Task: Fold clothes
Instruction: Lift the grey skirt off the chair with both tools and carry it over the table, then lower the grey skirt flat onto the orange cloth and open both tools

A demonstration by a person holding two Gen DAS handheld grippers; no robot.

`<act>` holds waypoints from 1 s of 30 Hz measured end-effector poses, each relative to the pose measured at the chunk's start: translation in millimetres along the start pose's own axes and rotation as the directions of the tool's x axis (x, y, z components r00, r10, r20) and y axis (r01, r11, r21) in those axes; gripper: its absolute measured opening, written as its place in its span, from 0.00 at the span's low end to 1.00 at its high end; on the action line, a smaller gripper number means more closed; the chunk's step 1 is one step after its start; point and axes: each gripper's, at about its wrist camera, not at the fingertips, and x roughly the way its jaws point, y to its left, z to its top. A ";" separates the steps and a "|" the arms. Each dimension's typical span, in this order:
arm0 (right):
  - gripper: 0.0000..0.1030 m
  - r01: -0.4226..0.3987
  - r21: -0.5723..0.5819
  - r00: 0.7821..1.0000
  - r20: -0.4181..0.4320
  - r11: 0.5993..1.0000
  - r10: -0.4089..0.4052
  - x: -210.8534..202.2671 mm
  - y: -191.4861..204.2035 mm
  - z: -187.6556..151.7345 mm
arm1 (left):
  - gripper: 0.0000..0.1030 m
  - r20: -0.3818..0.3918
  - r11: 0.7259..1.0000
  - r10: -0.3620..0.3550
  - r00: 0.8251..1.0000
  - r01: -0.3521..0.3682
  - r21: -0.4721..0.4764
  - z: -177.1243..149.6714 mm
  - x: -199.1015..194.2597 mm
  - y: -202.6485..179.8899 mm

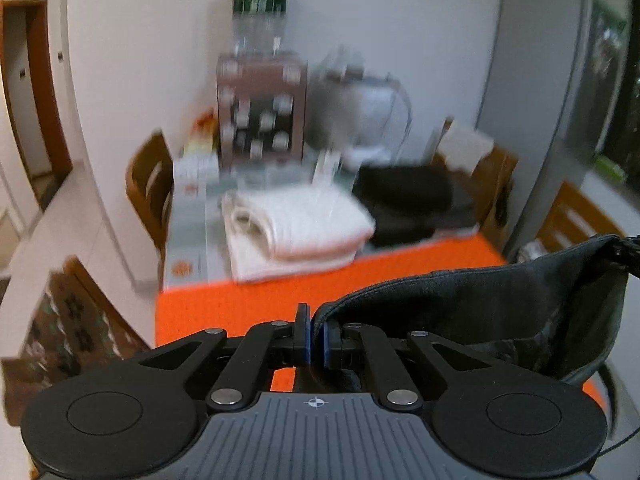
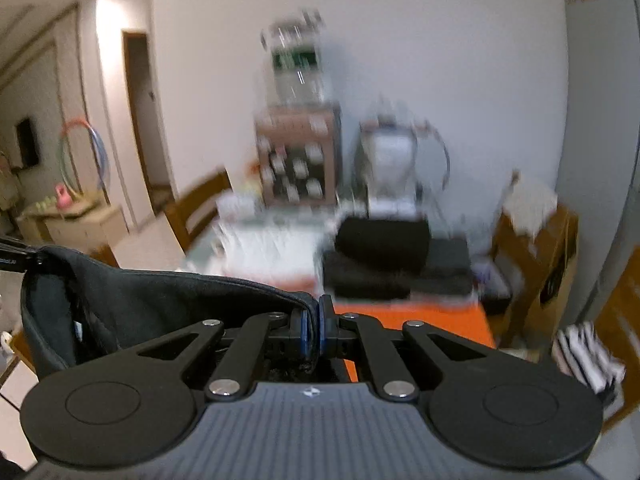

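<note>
A dark grey garment [image 1: 500,312] hangs stretched between my two grippers above the orange table cover [image 1: 240,308]. My left gripper [image 1: 316,336] is shut on one end of its hem, and the cloth runs off to the right, where the other gripper's tip holds the far end. In the right wrist view the same garment [image 2: 160,300] sags to the left, with my right gripper [image 2: 314,328] shut on its edge. A folded white garment [image 1: 296,228] and a folded black one [image 1: 404,200] lie at the far end of the table.
Behind the folded stacks stand a brown box [image 1: 262,108] with a water bottle on top and a metal pot [image 1: 360,116]. Wooden chairs [image 1: 150,188] flank the table. A grey fridge [image 1: 532,92] stands to the right. A doorway [image 2: 140,120] opens on the left.
</note>
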 end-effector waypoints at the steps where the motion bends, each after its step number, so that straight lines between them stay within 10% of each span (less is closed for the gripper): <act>1: 0.06 0.008 0.011 1.000 -0.022 1.000 -0.007 17.3 -3.7 -5.5 | 0.08 -0.012 1.000 0.012 1.000 -0.012 0.001 -2.3 13.4 0.3; 7: 0.09 0.058 0.048 0.988 -0.147 0.997 -0.051 123.3 -13.8 -27.2 | 0.15 -0.058 0.993 0.119 0.991 -0.119 -0.006 3.2 100.8 7.0; 11: 0.32 0.087 0.041 0.969 -0.234 0.995 -0.075 164.6 -13.5 -40.4 | 0.41 -0.040 0.981 0.190 0.981 -0.189 0.041 -0.7 126.6 14.3; 14: 0.44 0.074 0.063 0.969 -0.242 0.995 -0.057 162.9 -18.7 -45.2 | 0.58 -0.012 0.981 0.189 0.982 -0.188 0.047 -9.7 123.4 22.9; 30: 0.45 -0.002 0.130 0.951 -0.306 0.991 0.042 100.0 -46.6 -143.9 | 0.61 -0.143 0.975 0.063 0.988 -0.031 0.221 -144.0 87.4 14.5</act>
